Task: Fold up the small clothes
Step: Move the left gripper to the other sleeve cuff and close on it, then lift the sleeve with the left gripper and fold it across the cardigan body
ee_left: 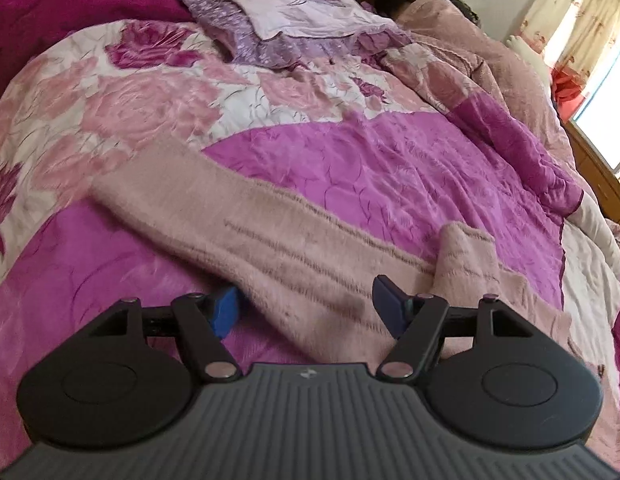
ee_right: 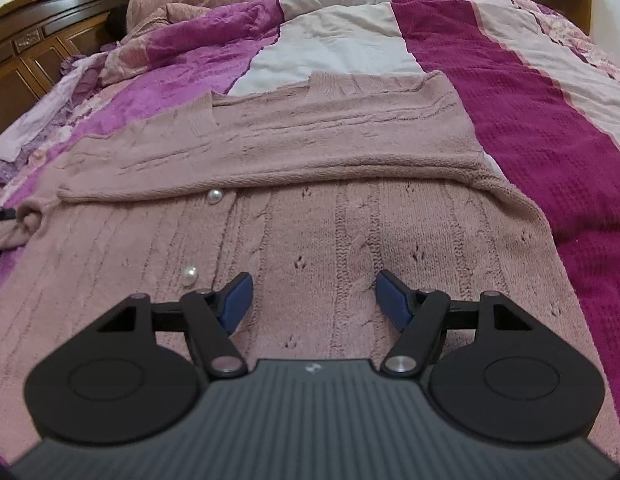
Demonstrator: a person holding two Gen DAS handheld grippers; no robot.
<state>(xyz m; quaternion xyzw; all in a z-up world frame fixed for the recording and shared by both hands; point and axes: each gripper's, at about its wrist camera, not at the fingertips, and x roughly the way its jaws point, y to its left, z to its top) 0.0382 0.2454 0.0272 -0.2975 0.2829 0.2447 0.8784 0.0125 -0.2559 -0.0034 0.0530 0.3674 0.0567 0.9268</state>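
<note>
Dusty-pink cable-knit cardigan (ee_right: 294, 208) spread flat on a bed, lying over a quilt (ee_left: 350, 160) of bright purple panels and pink rose print. Seen from the right wrist: body of the cardigan filling the near ground, knit ribs and cable twists running away from the camera; one sleeve (ee_right: 270, 152) folded across the body, lying flat and touching it, its ribbed cuff toward the left edge of the garment. Two pearl buttons (ee_right: 214, 197) along the front band, one just below the folded sleeve, the other nearer the camera, just left of the right gripper (ee_right: 312, 300). Right gripper poised over the cardigan's body, blue pads well apart, jaws wide with only flat knit showing in the gap, nothing pinched; contact with the cloth not clear. Beyond the cardigan, a white panel of bedding, and to its right a deep magenta blanket (ee_right: 530, 140). Seen from the left wrist: the other sleeve (ee_left: 238, 216) of the cardigan stretched out diagonally over the purple quilt, reaching away to the upper left. Left gripper (ee_left: 306, 312) straddling the near end of that sleeve, blue pads wide apart on either side of the knit, not pressing it. Far beyond the cardigan, a lilac ruffled pillow (ee_left: 294, 20) and a rumpled pink cover at the head of the bed
</note>
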